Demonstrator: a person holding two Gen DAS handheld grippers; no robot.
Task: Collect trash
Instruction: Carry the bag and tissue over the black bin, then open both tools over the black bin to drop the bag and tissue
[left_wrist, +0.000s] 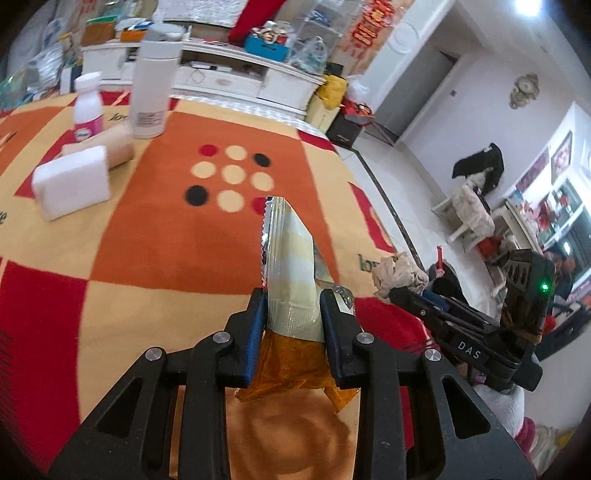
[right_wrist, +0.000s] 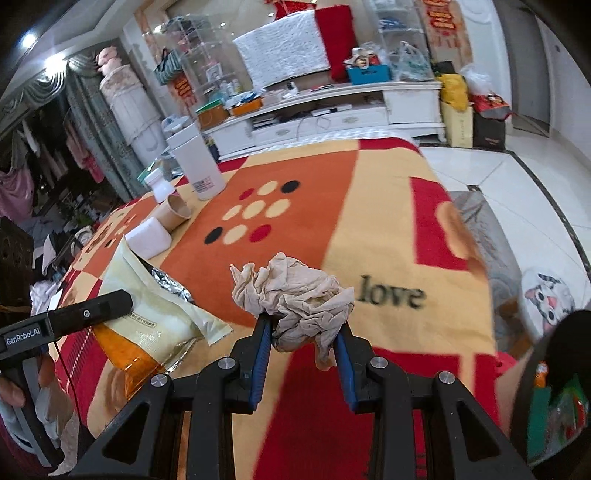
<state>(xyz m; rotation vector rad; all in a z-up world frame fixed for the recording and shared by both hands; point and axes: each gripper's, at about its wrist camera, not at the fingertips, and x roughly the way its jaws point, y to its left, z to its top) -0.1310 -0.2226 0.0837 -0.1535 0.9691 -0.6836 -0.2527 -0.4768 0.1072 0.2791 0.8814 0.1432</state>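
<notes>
My left gripper is shut on a cream and orange snack wrapper, held above the patterned tablecloth. In the right wrist view the wrapper and the left gripper show at the left. My right gripper is shut on a crumpled beige tissue, held above the cloth. In the left wrist view the right gripper and its tissue show at the right, beyond the table's edge.
A white sponge block, a tipped paper cup, a small pink-labelled bottle and a tall white bottle stand at the table's far left. A dark bin with trash sits at the lower right, off the table.
</notes>
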